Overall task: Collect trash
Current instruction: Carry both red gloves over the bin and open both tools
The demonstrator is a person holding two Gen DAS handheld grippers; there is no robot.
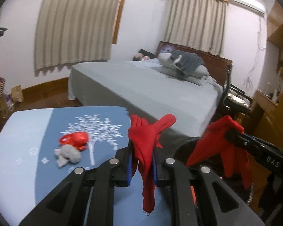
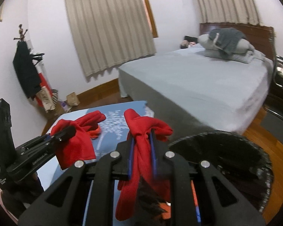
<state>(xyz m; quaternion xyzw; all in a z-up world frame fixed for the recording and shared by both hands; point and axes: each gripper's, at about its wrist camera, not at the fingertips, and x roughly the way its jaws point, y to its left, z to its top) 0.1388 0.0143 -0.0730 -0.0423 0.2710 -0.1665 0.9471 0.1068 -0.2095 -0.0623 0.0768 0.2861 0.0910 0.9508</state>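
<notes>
- L gripper [image 1: 142,162] was clamped on a strip of red plastic [image 1: 145,150], prob. one handle of a red bag; tail hung limp below the jaws.
- R gripper [image 2: 142,160] was likewise closed on a 2nd red strip [image 2: 145,143], bunched and knotted-looking above the pads.
- Both strips seemed to belong to the same bag; its dark mouth [image 2: 222,160] sat just right of the R gripper, lined black inside, can't tell contents.
- Trash left on the blue table w/ tree print [image 1: 28,124]: a crumpled grey tissue wad [image 1: 68,155] touching a red crushed wrapper [image 1: 74,139].
- Handling guess: tissue is v. light, soft, squashes easily; pinch across the fat middle, not a loose corner, or it may tear/unroll.
- Red wrapper looked glossy, so prob. slippery and springy; grip a folded edge, close fully.
- Bag handles are thin film: will stretch and slip if pulled hard, so hold near the knot.
- Bed [image 1: 160,86] behind was well apart from the table.
</notes>
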